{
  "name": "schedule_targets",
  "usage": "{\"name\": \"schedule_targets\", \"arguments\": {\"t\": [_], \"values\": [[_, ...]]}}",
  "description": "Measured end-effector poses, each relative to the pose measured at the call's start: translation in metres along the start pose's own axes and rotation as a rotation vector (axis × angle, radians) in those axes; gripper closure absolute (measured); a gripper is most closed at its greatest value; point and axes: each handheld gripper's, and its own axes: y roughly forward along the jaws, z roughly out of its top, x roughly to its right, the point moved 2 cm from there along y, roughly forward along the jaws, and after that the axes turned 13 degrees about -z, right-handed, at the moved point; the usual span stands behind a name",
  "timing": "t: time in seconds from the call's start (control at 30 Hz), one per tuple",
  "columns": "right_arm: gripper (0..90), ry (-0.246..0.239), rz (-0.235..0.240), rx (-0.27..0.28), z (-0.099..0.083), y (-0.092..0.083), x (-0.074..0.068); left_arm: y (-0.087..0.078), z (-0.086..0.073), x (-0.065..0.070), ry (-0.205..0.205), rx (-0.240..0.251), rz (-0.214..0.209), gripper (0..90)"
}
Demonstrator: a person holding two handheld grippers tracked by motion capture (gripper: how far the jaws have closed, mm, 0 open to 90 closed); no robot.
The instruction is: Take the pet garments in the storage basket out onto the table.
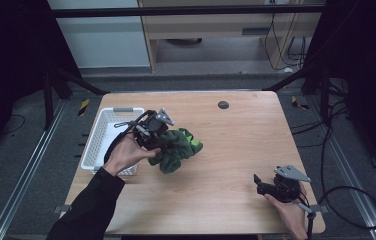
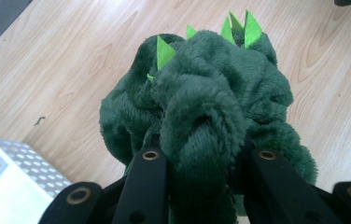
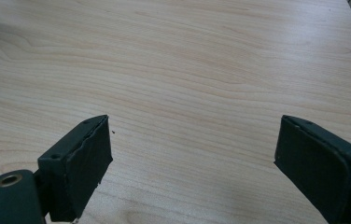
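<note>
The left gripper [image 2: 201, 158] has its jaws pinched on a fold of the green plush toy [image 1: 178, 149] near the middle of the desk [image 1: 236, 145], just beside the white basket [image 1: 107, 131], perhaps its destination, while the right gripper [image 3: 192, 163] idles, jaws wide, over bare wood.

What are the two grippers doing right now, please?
Left gripper: closed on the green plush toy, beside the white basket.
Right gripper: open, holding nothing, over the bare table.

Dark green plush toy [image 1: 177, 149] with lime spikes, crumpled, beside basket [image 1: 107, 134].
</note>
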Motion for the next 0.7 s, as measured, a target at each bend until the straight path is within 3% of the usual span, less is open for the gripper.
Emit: {"name": "schedule_targets", "arguments": {"t": [0.7], "values": [[10.7,0.003,-0.002,0.003,0.001,-0.001,0.000,0.039,0.014,0.008,0.066,-0.081,-0.042,74.6]]}}
